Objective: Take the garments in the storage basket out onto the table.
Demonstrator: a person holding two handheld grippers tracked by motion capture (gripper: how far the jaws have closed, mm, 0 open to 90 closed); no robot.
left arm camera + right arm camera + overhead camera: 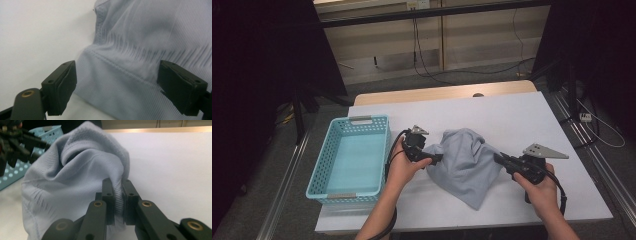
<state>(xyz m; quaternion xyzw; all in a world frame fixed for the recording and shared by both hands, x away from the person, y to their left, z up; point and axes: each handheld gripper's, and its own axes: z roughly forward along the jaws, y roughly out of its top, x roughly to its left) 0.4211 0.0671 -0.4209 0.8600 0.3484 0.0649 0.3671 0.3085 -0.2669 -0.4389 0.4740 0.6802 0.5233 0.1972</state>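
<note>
A light grey-blue garment (464, 165) lies bunched in the middle of the white table (512, 115). My right gripper (498, 158) is shut on a ribbed fold of the garment (80, 177) at its right edge, and the cloth is pinched between the pads (110, 195). My left gripper (438, 159) is at the garment's left edge, held open. In the left gripper view the hemmed cloth (130, 75) lies between the wide-apart pads (62, 85), which do not press on it.
A light blue perforated basket (349, 155) stands at the left of the table, empty, close beside my left hand. The far half of the table and its right side are bare. Cables and stands lie on the floor beyond.
</note>
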